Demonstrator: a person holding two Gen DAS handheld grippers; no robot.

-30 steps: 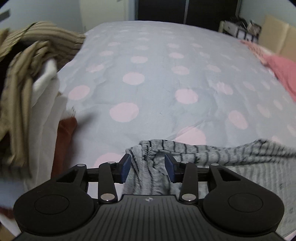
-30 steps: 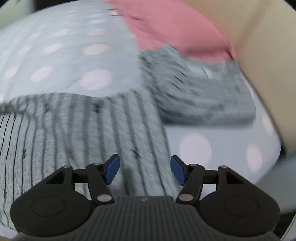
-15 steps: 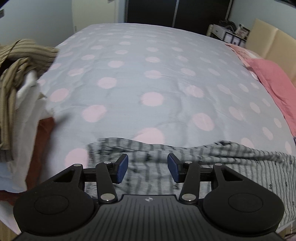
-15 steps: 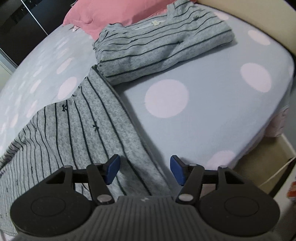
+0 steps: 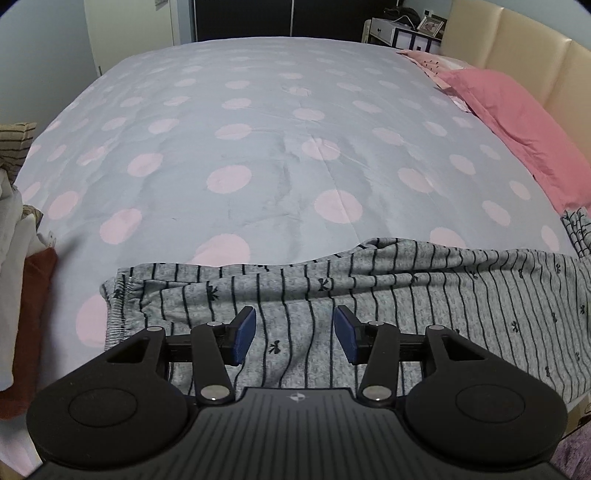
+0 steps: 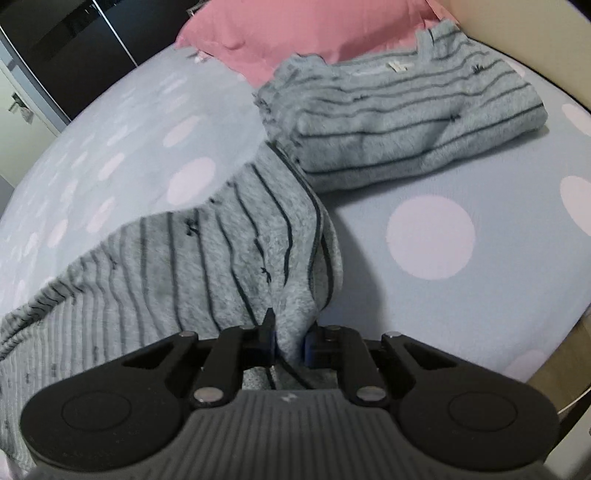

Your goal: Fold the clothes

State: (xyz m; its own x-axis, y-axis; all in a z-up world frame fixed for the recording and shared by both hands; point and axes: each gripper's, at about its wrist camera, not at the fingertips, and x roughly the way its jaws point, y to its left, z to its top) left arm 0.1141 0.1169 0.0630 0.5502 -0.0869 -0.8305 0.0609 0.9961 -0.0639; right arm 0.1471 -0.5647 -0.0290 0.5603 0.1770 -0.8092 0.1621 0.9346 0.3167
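- Grey knit trousers point(image 5: 424, 295) with thin dark stripes lie spread along the near edge of the bed point(image 5: 280, 147), elastic waistband to my left.
- My right gripper point(image 6: 289, 341) is clamped onto a bunched end of the trousers, lifting it off the bedspread into a ridge.
- My left gripper point(image 5: 293, 334) hovers over the waistband end, fingers spread, holding nothing.
- Just beyond the trousers' lifted end, touching it, sits a folded grey striped top point(image 6: 406, 122), with a pink pillow point(image 6: 303, 33) behind that.
- Left of the trousers, off the bed's edge, hangs a pile of unfolded clothes point(image 5: 18, 229).
- To fold well, I judge my left should pinch the waistband before my right carries its end across, keeping the edges aligned and the cloth taut, clear of the folded top.
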